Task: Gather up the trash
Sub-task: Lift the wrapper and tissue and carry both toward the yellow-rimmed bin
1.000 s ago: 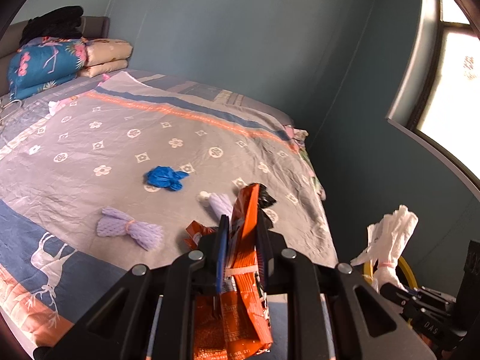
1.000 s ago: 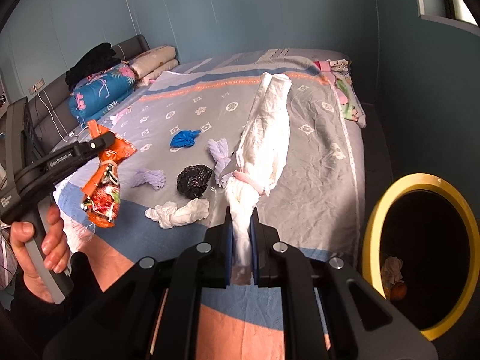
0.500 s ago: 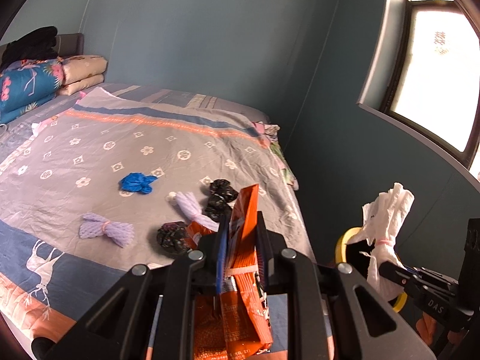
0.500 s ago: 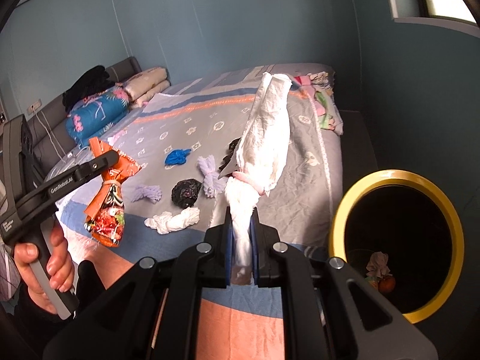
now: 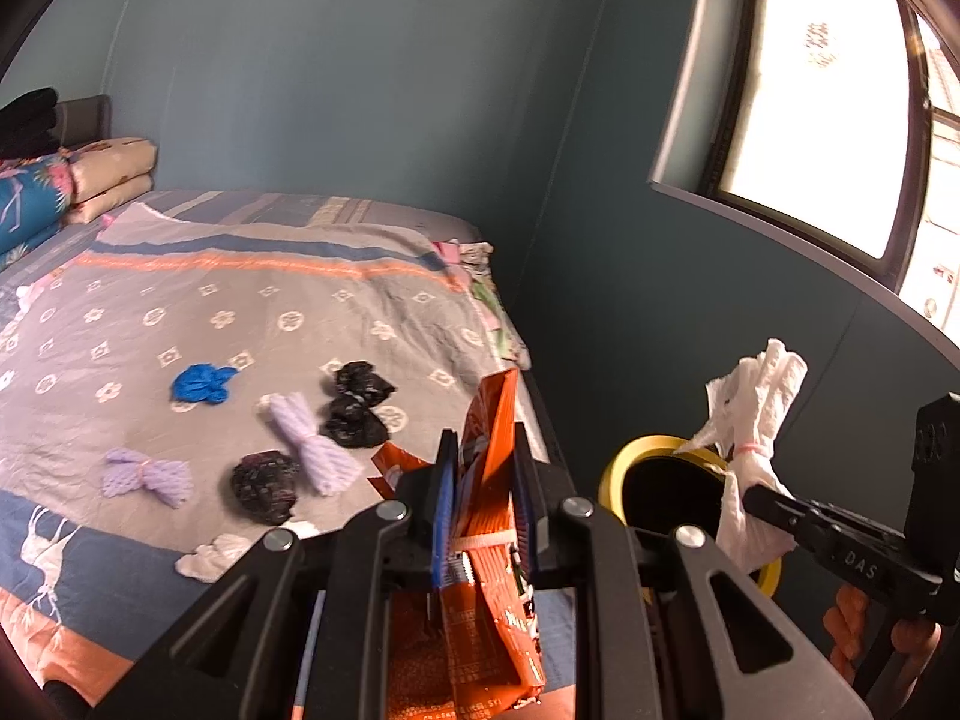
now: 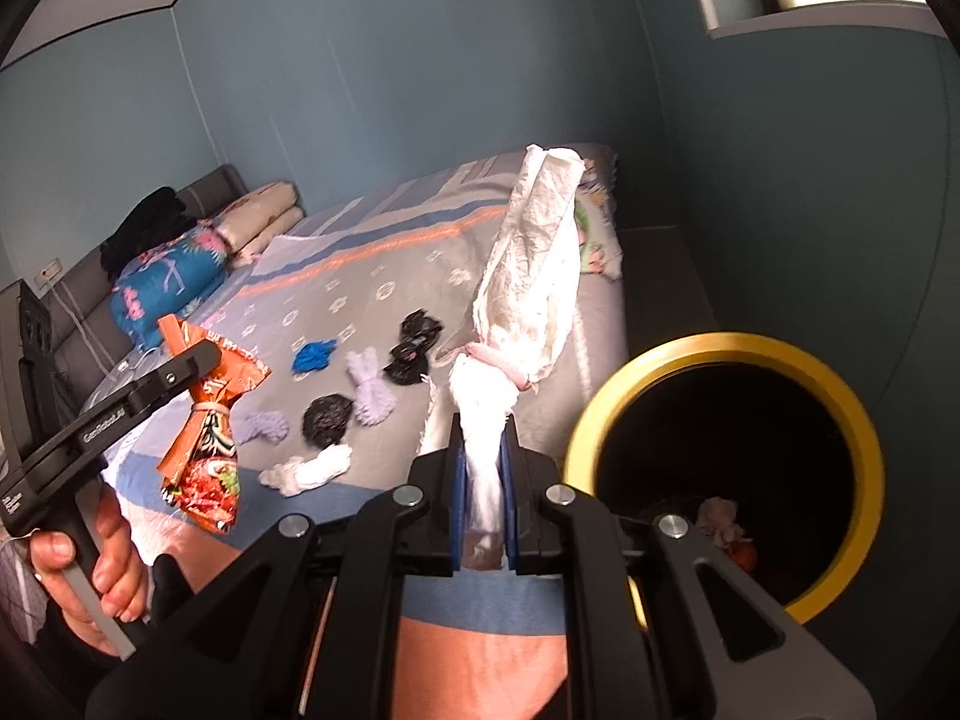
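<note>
My left gripper (image 5: 483,450) is shut on an orange snack wrapper (image 5: 489,420) tied with a rubber band; the same orange wrapper (image 6: 207,420) hangs from it in the right wrist view. My right gripper (image 6: 483,438) is shut on a white paper bundle (image 6: 534,276) bound with a pink band, which is also the white bundle (image 5: 753,420) at the right of the left wrist view. A black bin with a yellow rim (image 6: 864,414) stands on the floor beside the bed, close to the right of the bundle. Some trash lies at its bottom.
On the patterned bedspread (image 5: 180,300) lie a blue glove (image 5: 201,384), two purple mesh bundles (image 5: 147,477), black bags (image 5: 354,408) and a white wad (image 5: 213,555). Folded bedding (image 6: 174,282) is piled at the headboard. Teal walls and a window (image 5: 828,90) close the corner.
Both grippers have swung right, away from the bed, each keeping its load. The yellow-rimmed bin has come further into both views and sits closer.
</note>
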